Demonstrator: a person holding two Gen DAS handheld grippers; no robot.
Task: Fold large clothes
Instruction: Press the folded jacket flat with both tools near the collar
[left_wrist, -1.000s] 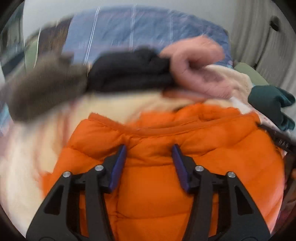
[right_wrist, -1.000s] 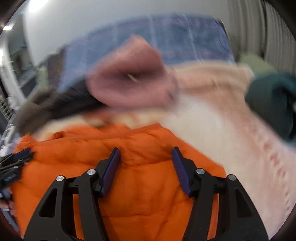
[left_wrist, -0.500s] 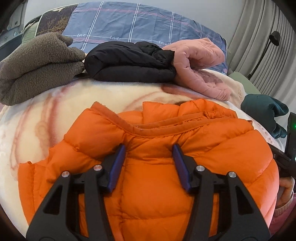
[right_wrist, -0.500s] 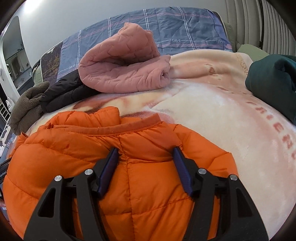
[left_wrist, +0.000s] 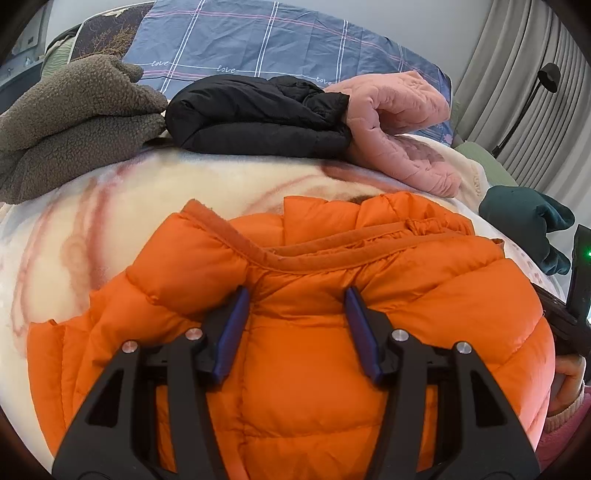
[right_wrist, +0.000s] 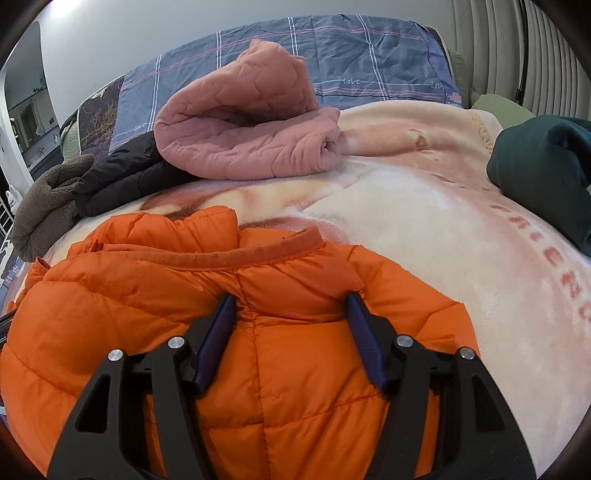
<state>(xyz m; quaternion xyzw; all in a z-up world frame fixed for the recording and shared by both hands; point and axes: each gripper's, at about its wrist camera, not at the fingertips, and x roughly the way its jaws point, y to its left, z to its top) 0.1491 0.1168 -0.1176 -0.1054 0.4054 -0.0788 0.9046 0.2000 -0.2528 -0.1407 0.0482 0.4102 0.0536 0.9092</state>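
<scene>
Blue-padded jaws of the left gripper (left_wrist: 295, 295) and right gripper (right_wrist: 290, 302) are held wide apart, gripping nothing, over the orange jacket (left_wrist: 303, 369), which is spread on the cream blanket (right_wrist: 424, 229). Folded clothes (right_wrist: 243, 122) are piled beyond.

Puffer jacket (left_wrist: 303, 369) under and ahead of left tool (left_wrist: 295, 314), on blanket (left_wrist: 110, 206). Beyond it, left to right: fleece (left_wrist: 70, 118), dark jacket (left_wrist: 255, 118), quilted garment (left_wrist: 399, 136). Folded sweater (right_wrist: 543, 173) far right of right tool (right_wrist: 291, 321).
</scene>
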